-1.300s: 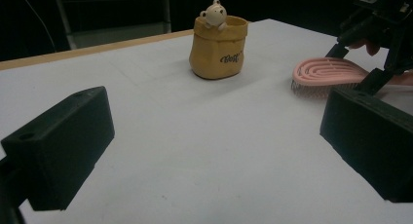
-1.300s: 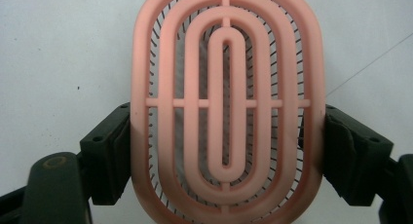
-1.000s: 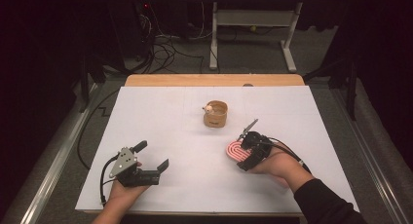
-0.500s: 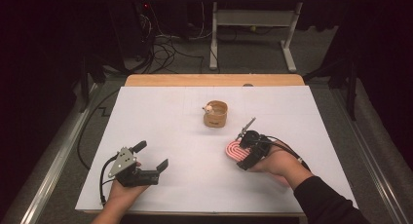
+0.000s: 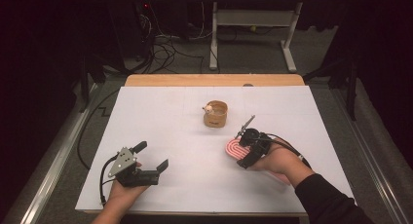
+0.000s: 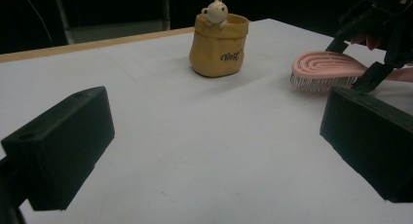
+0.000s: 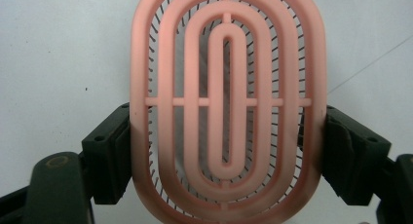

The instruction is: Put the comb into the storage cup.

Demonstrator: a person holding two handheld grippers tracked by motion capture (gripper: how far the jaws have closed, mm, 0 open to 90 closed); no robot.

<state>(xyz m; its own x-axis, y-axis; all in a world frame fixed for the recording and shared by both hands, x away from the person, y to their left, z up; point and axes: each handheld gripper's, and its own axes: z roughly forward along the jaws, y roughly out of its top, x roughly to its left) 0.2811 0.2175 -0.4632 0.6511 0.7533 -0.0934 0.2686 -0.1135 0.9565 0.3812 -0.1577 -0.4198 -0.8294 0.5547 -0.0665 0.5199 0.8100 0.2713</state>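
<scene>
A pink oval hairbrush (image 7: 226, 102) with a ringed open back lies bristles down at the table's right. My right gripper (image 7: 226, 153) is shut on it, one black pad against each long side of its head. In the high view the right gripper (image 5: 240, 150) sits over the brush (image 5: 232, 147), just right of centre. The left gripper view shows the brush (image 6: 321, 70) low over the white sheet; whether the bristles touch it I cannot tell. My left gripper (image 5: 152, 156) rests at the front left, jaws open and holding nothing (image 6: 219, 121).
A small yellow pot (image 5: 215, 114) with a little bear figure on its rim stands upright behind the brush, near the table's middle (image 6: 216, 53). A white sheet (image 5: 170, 117) covers the table, with a wooden edge (image 5: 214, 80) at the far side.
</scene>
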